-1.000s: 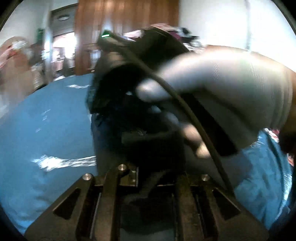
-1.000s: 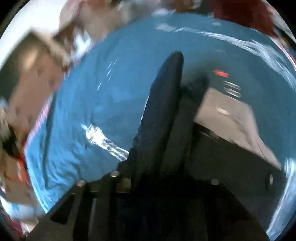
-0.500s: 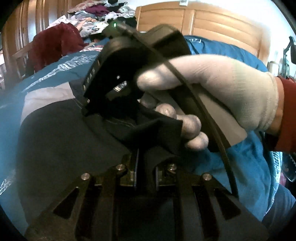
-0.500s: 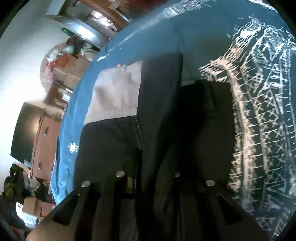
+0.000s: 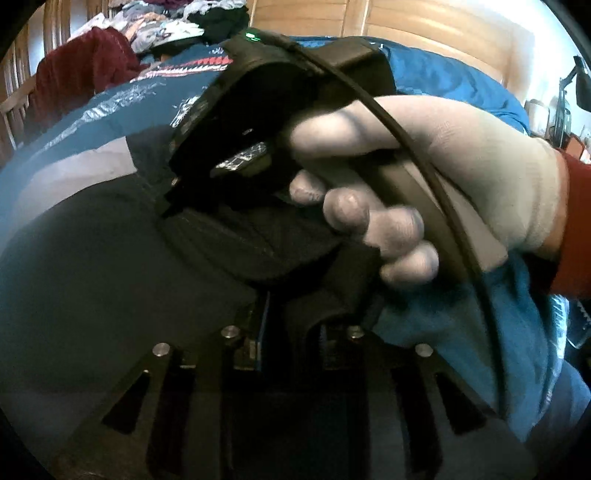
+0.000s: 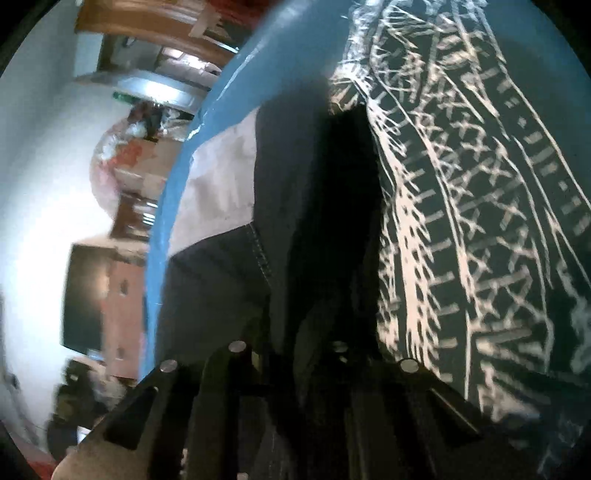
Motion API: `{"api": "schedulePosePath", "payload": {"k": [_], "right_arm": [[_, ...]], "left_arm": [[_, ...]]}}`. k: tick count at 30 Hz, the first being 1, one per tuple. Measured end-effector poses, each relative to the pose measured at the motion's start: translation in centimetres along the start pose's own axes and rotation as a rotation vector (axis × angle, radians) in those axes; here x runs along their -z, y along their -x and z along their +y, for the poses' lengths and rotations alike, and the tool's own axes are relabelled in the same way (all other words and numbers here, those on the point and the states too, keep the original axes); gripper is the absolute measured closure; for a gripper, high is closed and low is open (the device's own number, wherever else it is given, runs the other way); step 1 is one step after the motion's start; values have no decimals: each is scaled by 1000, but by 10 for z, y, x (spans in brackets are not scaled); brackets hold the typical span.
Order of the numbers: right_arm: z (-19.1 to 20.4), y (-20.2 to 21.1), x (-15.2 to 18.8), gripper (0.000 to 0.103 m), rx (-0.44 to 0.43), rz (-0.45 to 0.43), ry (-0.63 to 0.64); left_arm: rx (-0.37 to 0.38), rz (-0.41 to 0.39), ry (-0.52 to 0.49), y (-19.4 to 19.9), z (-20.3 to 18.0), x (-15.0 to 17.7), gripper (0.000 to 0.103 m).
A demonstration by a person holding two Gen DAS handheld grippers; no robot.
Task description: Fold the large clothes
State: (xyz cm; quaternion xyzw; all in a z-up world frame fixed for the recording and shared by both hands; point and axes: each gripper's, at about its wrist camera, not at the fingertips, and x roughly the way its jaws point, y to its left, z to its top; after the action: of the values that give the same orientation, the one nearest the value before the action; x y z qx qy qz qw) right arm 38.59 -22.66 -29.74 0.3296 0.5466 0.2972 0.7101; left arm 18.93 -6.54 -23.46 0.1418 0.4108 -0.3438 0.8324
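A dark garment [image 5: 92, 277] with a light grey panel [image 5: 66, 173] lies spread on a blue bedspread [image 5: 461, 332]. My left gripper [image 5: 291, 325] is low over it with jaws slightly parted; a dark fold sits loosely between them and a strip of blue shows beside one finger. Just ahead, a white-gloved hand [image 5: 424, 147] holds the right tool, whose tips press down at the garment's edge. In the right wrist view the right gripper [image 6: 295, 343] is shut on a thick fold of the garment [image 6: 214, 273], next to its grey panel [image 6: 221, 184].
The bedspread carries a white line pattern [image 6: 461, 221] to the right of the garment. A maroon garment [image 5: 85, 66] and a clothes pile [image 5: 166, 22] lie at the far end near a wooden headboard [image 5: 424, 33]. A dark screen [image 6: 85, 295] and furniture stand beyond the bed's edge.
Both grippers swung over and came down on the bed with the garment's fold. The left jaws have widened a little since half a second ago; the right still holds its fold.
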Motion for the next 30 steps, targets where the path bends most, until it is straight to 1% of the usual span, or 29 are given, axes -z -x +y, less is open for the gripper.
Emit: {"api": "schedulePosePath", "payload": {"k": [1, 2, 3, 4, 5, 7, 8, 9, 10, 11, 12, 13, 16, 17, 18, 19, 20, 21, 23, 24, 25, 27, 29, 30], "right_arm": [[2, 6, 4, 78, -6, 19, -9], [3, 11, 9, 74, -5, 30, -5], [5, 19, 16, 67, -6, 40, 3], [6, 25, 22, 62, 2, 44, 8], [8, 32, 30, 62, 18, 49, 12], [11, 44, 46, 62, 13, 59, 21], [14, 49, 55, 61, 16, 58, 29], [18, 52, 64, 59, 17, 62, 37], [23, 54, 72, 57, 21, 66, 42], [25, 57, 77, 55, 26, 64, 49], [28, 61, 86, 45, 30, 58, 57], [31, 62, 92, 37, 34, 54, 64], [35, 50, 111, 38, 71, 60, 87], [35, 48, 115, 38, 63, 59, 84], [36, 46, 118, 51, 65, 46, 87], [43, 40, 115, 75, 75, 37, 93], [41, 39, 117, 86, 102, 24, 95], [34, 42, 118, 97, 96, 6, 71], [3, 56, 118, 100, 58, -63, -38], [-9, 60, 119, 101, 6, -78, -84], [-12, 58, 121, 101, -16, -71, -91], [-8, 50, 125, 101, 5, -52, -62], [-8, 52, 125, 101, 2, -61, -63], [-6, 53, 126, 100, -3, -70, -62]], "left_arm": [[-8, 1, -15, 18, -2, 2, 81], [-9, -22, -23, 35, -8, 10, 81], [-8, -47, -19, 55, -9, 19, 79], [-15, -62, -11, 69, -8, 25, 77], [-35, -87, 7, 94, -5, 38, 75], [-62, -114, 66, 127, 7, 59, 69], [-93, -128, 105, 145, 17, 73, 66], [-123, -139, 128, 156, 24, 84, 60], [-164, -142, 170, 167, 35, 99, 56], [-179, -137, 205, 170, 43, 107, 56], [-189, -127, 241, 171, 49, 116, 56], [-213, -106, 283, 168, 58, 124, 56], [-211, -88, 304, 153, 65, 128, 56], [-204, -76, 302, 141, 67, 125, 56], [-197, -71, 303, 132, 70, 119, 56], [-187, -68, 303, 122, 73, 113, 56], [-190, -68, 303, 118, 77, 110, 57], [-202, -71, 302, 116, 78, 110, 55], [-229, -73, 284, 108, 86, 105, 54], [-257, -60, 252, 107, 88, 106, 51], [-273, -35, 213, 107, 88, 111, 51], [-258, 24, 160, 104, 86, 124, 51], [-231, 36, 153, 112, 84, 123, 57], [-208, 37, 153, 125, 79, 119, 68]]}}
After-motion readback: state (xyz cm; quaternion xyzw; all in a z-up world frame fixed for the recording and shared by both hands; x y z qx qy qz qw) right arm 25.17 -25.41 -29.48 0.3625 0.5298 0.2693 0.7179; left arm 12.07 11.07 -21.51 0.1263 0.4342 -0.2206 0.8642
